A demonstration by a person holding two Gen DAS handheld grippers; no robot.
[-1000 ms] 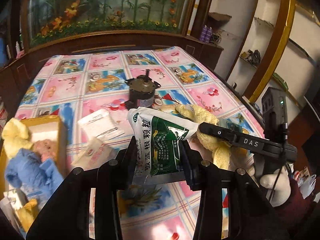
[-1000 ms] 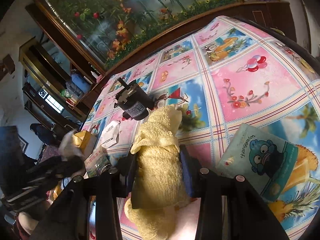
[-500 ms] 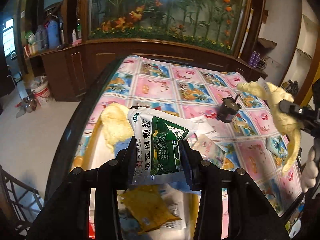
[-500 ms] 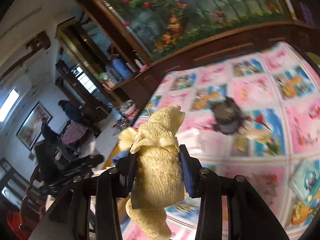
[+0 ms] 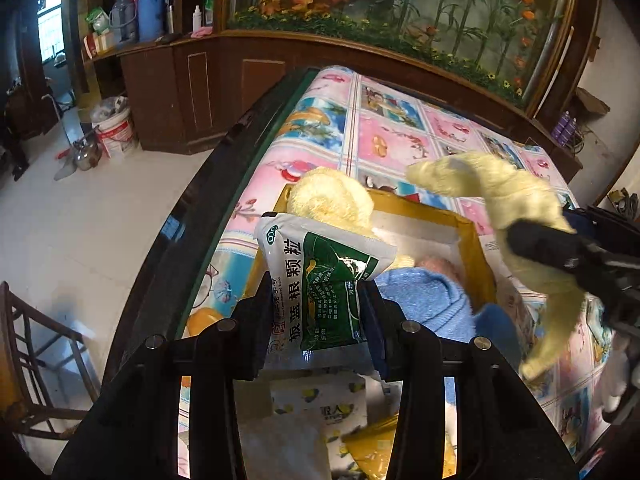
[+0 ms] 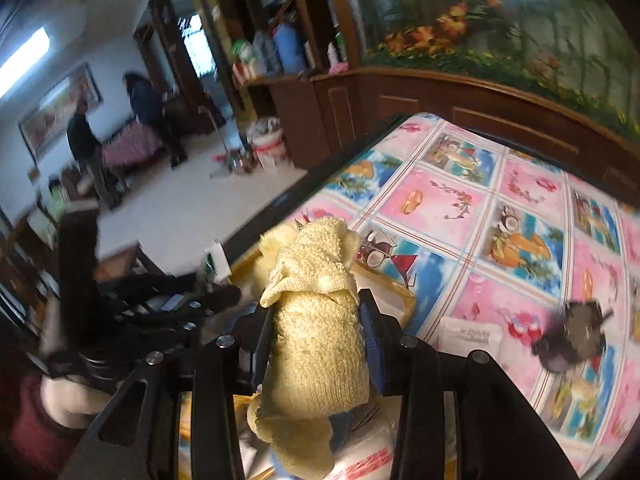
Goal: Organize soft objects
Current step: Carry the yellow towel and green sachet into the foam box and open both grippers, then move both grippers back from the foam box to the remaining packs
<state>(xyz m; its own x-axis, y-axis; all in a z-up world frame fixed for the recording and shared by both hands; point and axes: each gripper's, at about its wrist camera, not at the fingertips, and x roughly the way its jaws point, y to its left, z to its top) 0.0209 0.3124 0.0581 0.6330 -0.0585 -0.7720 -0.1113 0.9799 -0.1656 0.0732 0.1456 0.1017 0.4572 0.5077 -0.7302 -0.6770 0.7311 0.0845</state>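
Note:
My left gripper (image 5: 316,300) is shut on a green and white sachet (image 5: 320,280) and holds it over a yellow-rimmed box (image 5: 468,236). The box holds a yellow plush toy (image 5: 332,204) and a blue cloth (image 5: 424,300). My right gripper (image 6: 316,344) is shut on a yellow towel (image 6: 316,320), which hangs down between the fingers. In the left wrist view that towel (image 5: 504,196) hangs above the box's right side. In the right wrist view the box rim (image 6: 400,284) shows just beyond the towel.
The table (image 5: 400,136) has a pink and blue patterned cloth and a dark edge on the left (image 5: 208,216). A small dark motor (image 6: 568,340) and a white packet (image 6: 468,332) lie on it. Packets (image 5: 344,412) lie below the left gripper. A wooden chair (image 5: 36,360) stands left.
Both grippers have swung left from the table's middle to the box at the left edge, carrying the sachet and the towel. The towel now hangs over the box.

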